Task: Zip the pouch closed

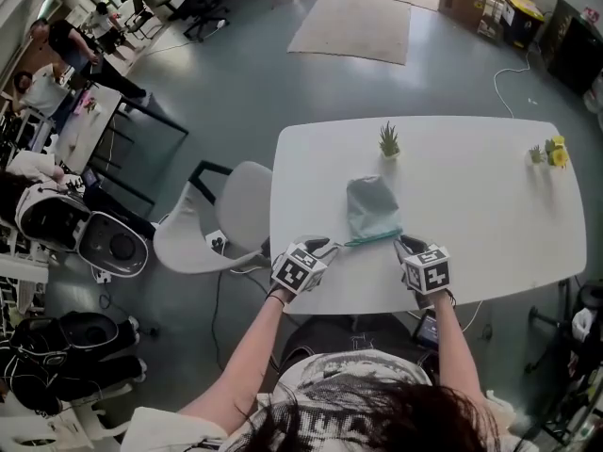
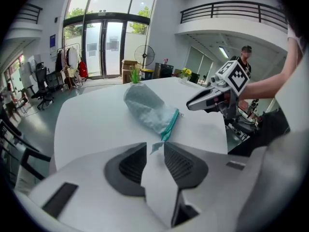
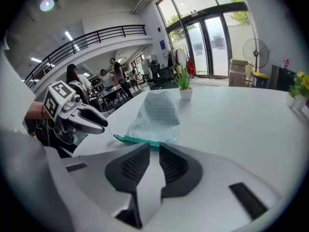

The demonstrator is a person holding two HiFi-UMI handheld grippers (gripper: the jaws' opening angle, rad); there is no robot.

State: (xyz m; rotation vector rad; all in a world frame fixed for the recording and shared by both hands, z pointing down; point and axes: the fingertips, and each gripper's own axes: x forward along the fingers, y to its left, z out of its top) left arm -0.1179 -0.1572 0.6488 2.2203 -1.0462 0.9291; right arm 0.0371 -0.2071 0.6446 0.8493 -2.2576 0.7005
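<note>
A pale blue-green pouch [image 1: 370,205] lies flat on the white table [image 1: 471,215], its teal zipper edge [image 1: 372,239] facing me. My left gripper [image 1: 330,246] sits at the zipper's left end. Its jaws stand apart, and a small teal tab [image 2: 155,147] of the pouch shows in the gap without being pinched. My right gripper [image 1: 403,245] is at the zipper's right end, open, with the zipper's end [image 3: 140,140] just beyond its tips. In the left gripper view the pouch [image 2: 147,108] lies ahead and the right gripper [image 2: 203,100] hovers beside it.
A small spiky potted plant [image 1: 388,141] stands behind the pouch. A little pot with yellow flowers [image 1: 554,152] is at the table's far right. A white chair [image 1: 217,219] stands off the table's left side. People sit at another table [image 1: 80,125] far left.
</note>
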